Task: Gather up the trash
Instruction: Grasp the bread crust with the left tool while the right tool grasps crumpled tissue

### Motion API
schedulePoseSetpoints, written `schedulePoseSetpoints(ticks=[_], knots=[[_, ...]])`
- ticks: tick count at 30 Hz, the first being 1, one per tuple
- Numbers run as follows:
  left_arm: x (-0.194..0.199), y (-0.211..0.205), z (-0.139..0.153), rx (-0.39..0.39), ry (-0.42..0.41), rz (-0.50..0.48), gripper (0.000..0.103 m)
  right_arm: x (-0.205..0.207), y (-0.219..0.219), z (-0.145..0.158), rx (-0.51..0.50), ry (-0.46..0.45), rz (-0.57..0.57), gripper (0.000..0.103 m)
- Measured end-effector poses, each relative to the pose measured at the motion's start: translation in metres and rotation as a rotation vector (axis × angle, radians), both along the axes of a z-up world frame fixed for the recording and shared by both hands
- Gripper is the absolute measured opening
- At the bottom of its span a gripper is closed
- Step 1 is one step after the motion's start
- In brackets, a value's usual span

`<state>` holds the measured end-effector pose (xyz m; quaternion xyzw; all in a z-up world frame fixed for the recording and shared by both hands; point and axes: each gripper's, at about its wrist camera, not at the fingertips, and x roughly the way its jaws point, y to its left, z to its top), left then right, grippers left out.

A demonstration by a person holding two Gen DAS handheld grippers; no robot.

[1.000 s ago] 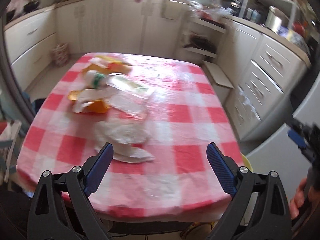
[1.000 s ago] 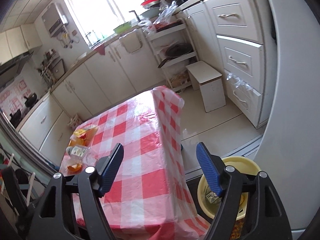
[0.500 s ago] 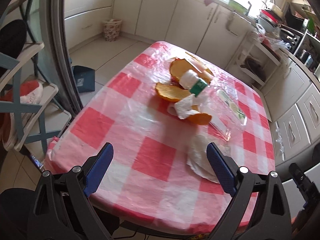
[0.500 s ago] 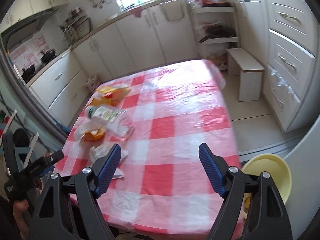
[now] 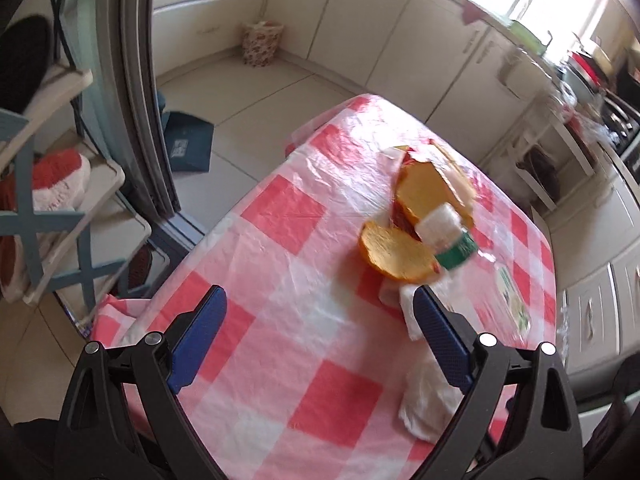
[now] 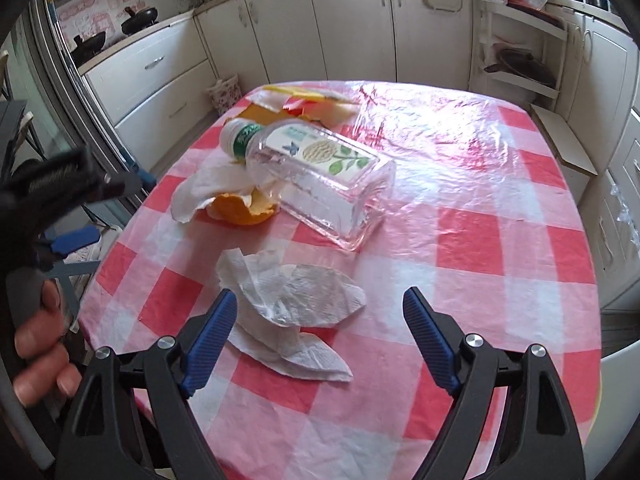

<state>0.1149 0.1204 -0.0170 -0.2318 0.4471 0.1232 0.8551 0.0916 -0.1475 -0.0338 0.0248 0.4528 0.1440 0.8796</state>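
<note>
Trash lies on a table with a red-and-white checked cloth point(image 6: 472, 240). A clear plastic bottle point(image 6: 316, 176) with a white cap lies on its side. Orange peel point(image 6: 244, 208) and a crumpled tissue point(image 6: 208, 188) sit beside its neck. A white paper towel point(image 6: 292, 304) lies nearest, just ahead of my right gripper point(image 6: 318, 326), which is open and empty above the table's near part. My left gripper point(image 5: 318, 334) is open and empty over the table's left corner. The peels point(image 5: 396, 256), bottle cap point(image 5: 440, 228) and paper towel point(image 5: 428, 404) are ahead of it and to its right.
White kitchen cabinets point(image 6: 304, 28) line the far wall. A metal door frame point(image 5: 140, 92) and a blue-framed shelf point(image 5: 48, 216) stand left of the table. A dustpan point(image 5: 188, 140) lies on the floor. A shelf rack point(image 6: 520, 60) and drawers point(image 6: 616, 216) stand on the right.
Both grippers have swung left and moved closer to the table. The right one now faces the trash pile at close range; the left one now looks across the table's left corner.
</note>
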Motion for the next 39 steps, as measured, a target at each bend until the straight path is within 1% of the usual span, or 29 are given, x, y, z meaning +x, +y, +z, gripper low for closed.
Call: schedulePoseSetpoints(ticks=[3, 5, 9, 11, 14, 16, 17, 18, 19, 20, 21, 22, 24, 25, 26, 27, 30, 35, 39], knots=[[0.018, 0.004, -0.015, -0.024, 0.031, 0.022, 0.09, 0.004, 0.002, -0.005, -0.005, 0.014, 0.003, 0.082], [0.026, 0.004, -0.02, -0.018, 0.037, 0.022, 0.09, 0.008, 0.003, -0.006, -0.009, 0.013, 0.007, 0.082], [0.041, -0.004, -0.026, -0.02, 0.032, -0.008, 0.09, 0.016, 0.003, -0.009, -0.003, 0.022, 0.015, 0.082], [0.049, -0.009, -0.028, -0.022, 0.031, -0.025, 0.087, 0.02, 0.006, -0.012, -0.001, 0.027, 0.027, 0.082], [0.058, -0.011, -0.033, -0.035, 0.036, -0.041, 0.071, 0.025, 0.013, -0.016, -0.006, 0.032, 0.056, 0.082], [0.064, -0.012, -0.037, -0.049, 0.044, -0.056, 0.053, 0.028, 0.018, -0.019, -0.016, 0.037, 0.075, 0.082], [0.066, -0.014, -0.037, -0.04, 0.045, -0.058, 0.05, 0.03, 0.022, -0.02, -0.019, 0.04, 0.08, 0.082], [0.068, -0.016, -0.037, -0.033, 0.044, -0.066, 0.042, 0.031, 0.024, -0.02, -0.025, 0.035, 0.083, 0.082], [0.069, -0.017, -0.039, -0.041, 0.049, -0.078, 0.031, 0.031, 0.027, -0.021, -0.035, 0.033, 0.091, 0.082], [0.069, -0.017, -0.039, -0.041, 0.048, -0.079, 0.025, 0.031, 0.028, -0.021, -0.041, 0.032, 0.097, 0.081], [0.068, -0.017, -0.039, -0.055, 0.044, -0.085, 0.015, 0.031, 0.03, -0.021, -0.048, 0.031, 0.099, 0.078], [0.067, -0.017, -0.038, -0.065, 0.041, -0.089, 0.01, 0.03, 0.032, -0.021, -0.059, 0.027, 0.102, 0.075], [0.063, -0.017, -0.035, -0.058, 0.026, -0.089, 0.008, 0.029, 0.033, -0.02, -0.083, 0.018, 0.109, 0.052], [0.06, -0.017, -0.031, -0.056, 0.016, -0.089, 0.006, 0.027, 0.033, -0.02, -0.085, 0.019, 0.113, 0.046], [0.058, -0.016, -0.029, -0.056, 0.007, -0.089, 0.006, 0.027, 0.03, -0.019, -0.077, 0.023, 0.115, 0.037], [0.053, -0.015, -0.025, -0.054, -0.005, -0.088, 0.005, 0.025, 0.028, -0.019, -0.075, 0.025, 0.112, 0.032], [0.037, -0.012, -0.016, -0.05, -0.025, -0.087, 0.005, 0.021, 0.019, -0.018, -0.069, 0.031, 0.102, 0.028], [0.005, -0.005, -0.001, -0.041, -0.059, -0.085, 0.005, 0.011, 0.004, -0.011, -0.06, 0.02, 0.074, 0.027], [-0.025, -0.001, 0.01, -0.055, -0.102, -0.1, 0.005, 0.001, -0.008, -0.005, -0.046, 0.009, 0.049, 0.027]])
